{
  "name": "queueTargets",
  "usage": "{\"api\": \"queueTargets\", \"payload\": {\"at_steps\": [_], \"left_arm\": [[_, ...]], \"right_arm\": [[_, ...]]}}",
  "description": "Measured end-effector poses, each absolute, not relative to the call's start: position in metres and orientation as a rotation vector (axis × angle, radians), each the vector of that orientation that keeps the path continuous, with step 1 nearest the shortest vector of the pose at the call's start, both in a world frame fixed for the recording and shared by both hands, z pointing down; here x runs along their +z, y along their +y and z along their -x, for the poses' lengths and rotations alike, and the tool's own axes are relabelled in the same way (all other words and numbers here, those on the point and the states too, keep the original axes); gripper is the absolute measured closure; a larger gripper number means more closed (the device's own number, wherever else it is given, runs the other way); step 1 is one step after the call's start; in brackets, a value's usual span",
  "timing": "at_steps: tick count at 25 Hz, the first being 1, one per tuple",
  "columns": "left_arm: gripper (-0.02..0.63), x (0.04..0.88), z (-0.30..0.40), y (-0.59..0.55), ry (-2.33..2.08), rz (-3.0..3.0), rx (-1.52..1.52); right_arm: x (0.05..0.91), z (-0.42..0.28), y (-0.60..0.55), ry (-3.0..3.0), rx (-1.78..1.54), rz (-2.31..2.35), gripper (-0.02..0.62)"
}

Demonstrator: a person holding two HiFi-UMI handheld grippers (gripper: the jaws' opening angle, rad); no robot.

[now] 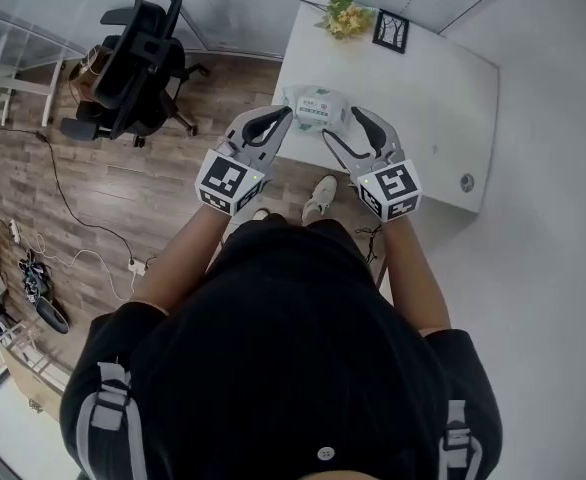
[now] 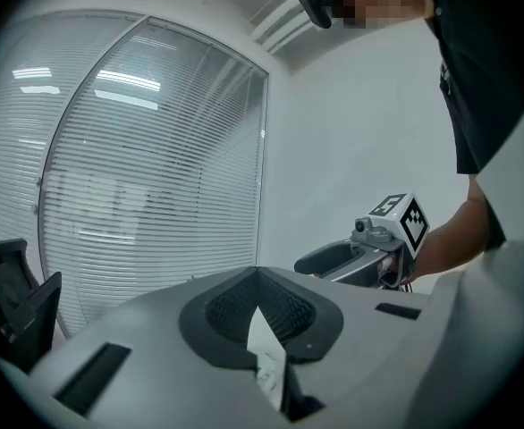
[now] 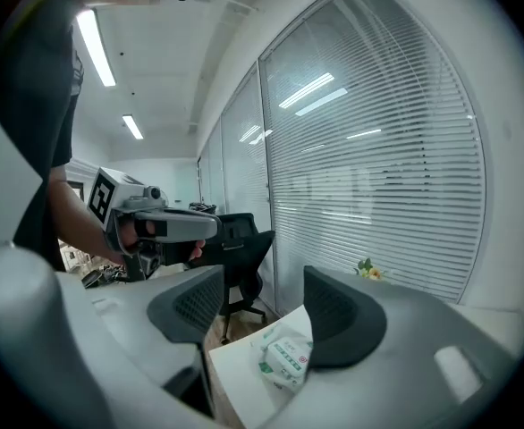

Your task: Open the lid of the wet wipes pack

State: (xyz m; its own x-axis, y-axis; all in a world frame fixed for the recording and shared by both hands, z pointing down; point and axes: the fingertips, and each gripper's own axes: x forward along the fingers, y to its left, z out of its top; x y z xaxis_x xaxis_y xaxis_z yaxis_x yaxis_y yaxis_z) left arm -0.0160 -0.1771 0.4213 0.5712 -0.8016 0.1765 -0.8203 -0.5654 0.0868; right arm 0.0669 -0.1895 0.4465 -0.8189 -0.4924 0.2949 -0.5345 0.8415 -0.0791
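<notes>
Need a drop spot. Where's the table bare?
Bare: table's right half, between frame and grommet. Crowded: near-left edge around pack, with left gripper and right gripper there; flowers at far edge.

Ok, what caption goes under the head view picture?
Left tongs and right tongs hover by the wet wipes pack on the white table.

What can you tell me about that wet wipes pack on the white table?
The wet wipes pack is a soft, puffy white plastic pouch with a green-printed label on top; no raised lid shows. It lies flat near the white table's corner closest to the person's left side. The right hand-held gripper is open, its jaws framing the pack without clear contact. The left hand-held gripper's shut tip sits by its left edge; contact there cannot be told.
</notes>
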Motion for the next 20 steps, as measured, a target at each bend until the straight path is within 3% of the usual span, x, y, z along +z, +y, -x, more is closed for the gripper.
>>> {"api": "queueTargets", "payload": {"at_steps": [20], "left_arm": [[0.603, 0.544, 0.009, -0.224, -1.617, -2.232, 0.372]], "right_arm": [[0.577, -0.056, -0.258, -2.632, 0.324, -0.349, 0.313]]}}
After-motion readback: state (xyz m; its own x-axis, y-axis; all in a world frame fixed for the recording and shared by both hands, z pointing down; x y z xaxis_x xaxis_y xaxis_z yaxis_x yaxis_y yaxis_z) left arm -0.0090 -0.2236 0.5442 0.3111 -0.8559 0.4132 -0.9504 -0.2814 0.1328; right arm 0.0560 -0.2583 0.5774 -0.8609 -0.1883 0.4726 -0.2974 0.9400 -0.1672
